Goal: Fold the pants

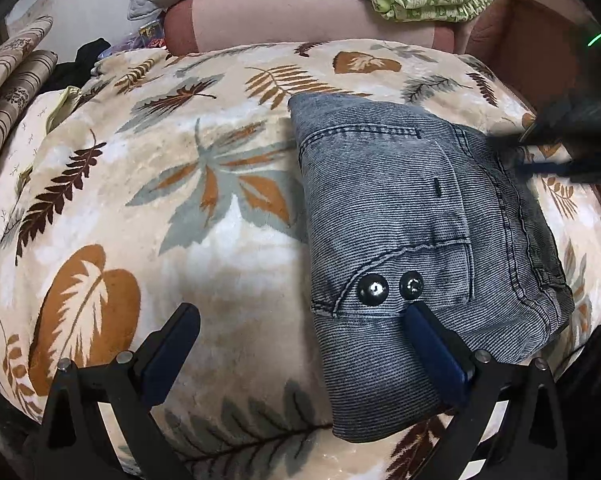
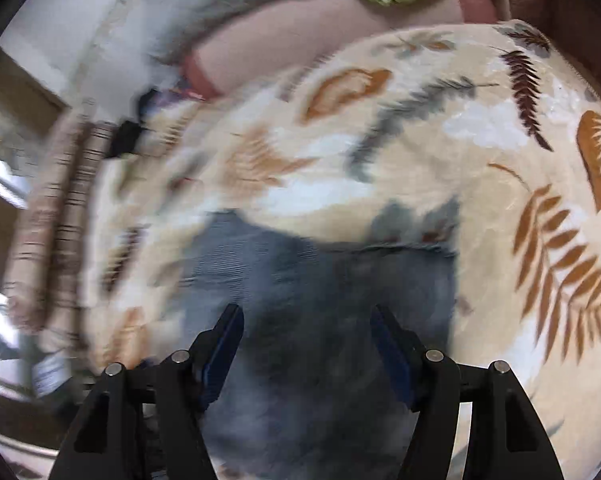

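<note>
Finishing the fold, I judge: the leaf-print blanket (image 1: pixel 140 184) carries the grey corduroy pants (image 1: pixel 400 240) as a compact bundle. My left gripper (image 1: pixel 304 320) and right gripper (image 2: pixel 306 320) gape wide, empty; next, pat it flat.

1. My right gripper (image 2: pixel 306 354) has its jaws spread apart, and nothing is between them.
2. The blurred grey-blue pants (image 2: pixel 320 280) lie just under and ahead of my fingers.
3. The leaf-patterned blanket (image 2: pixel 480 128) spreads beyond, ahead and right.
</note>
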Tool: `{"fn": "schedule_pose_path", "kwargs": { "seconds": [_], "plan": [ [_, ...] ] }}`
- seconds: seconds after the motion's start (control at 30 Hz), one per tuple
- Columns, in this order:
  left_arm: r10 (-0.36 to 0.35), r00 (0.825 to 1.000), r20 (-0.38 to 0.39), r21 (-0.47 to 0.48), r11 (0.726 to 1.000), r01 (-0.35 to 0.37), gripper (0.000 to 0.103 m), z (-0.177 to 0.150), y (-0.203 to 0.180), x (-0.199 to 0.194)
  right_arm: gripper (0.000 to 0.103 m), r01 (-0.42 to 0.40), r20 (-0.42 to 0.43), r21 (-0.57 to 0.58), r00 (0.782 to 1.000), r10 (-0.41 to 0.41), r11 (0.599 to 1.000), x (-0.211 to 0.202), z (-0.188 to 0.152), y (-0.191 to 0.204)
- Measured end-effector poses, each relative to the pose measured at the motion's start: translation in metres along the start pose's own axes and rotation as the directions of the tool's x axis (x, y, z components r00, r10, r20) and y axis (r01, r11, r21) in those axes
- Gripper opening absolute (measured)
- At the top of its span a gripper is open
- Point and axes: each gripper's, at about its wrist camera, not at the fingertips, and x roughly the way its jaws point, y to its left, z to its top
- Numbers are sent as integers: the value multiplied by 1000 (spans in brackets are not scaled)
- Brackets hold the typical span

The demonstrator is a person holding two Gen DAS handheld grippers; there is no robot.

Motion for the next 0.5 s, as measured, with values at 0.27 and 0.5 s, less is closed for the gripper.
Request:
{"fn": "schedule_pose_path", "kwargs": {
  "seconds": [0.27, 0.5],
  "plan": [
    [-21, 1000, 3, -17, 1000, 21, 103, -1, 2, 2, 69, -58, 6, 39, 998, 58, 998, -10, -7, -8],
    [-23, 1000, 1, -21, 1000, 23, 103, -1, 3, 2, 70, -26, 66, -45, 997, 29, 999, -27, -11, 11]
  ]
}}
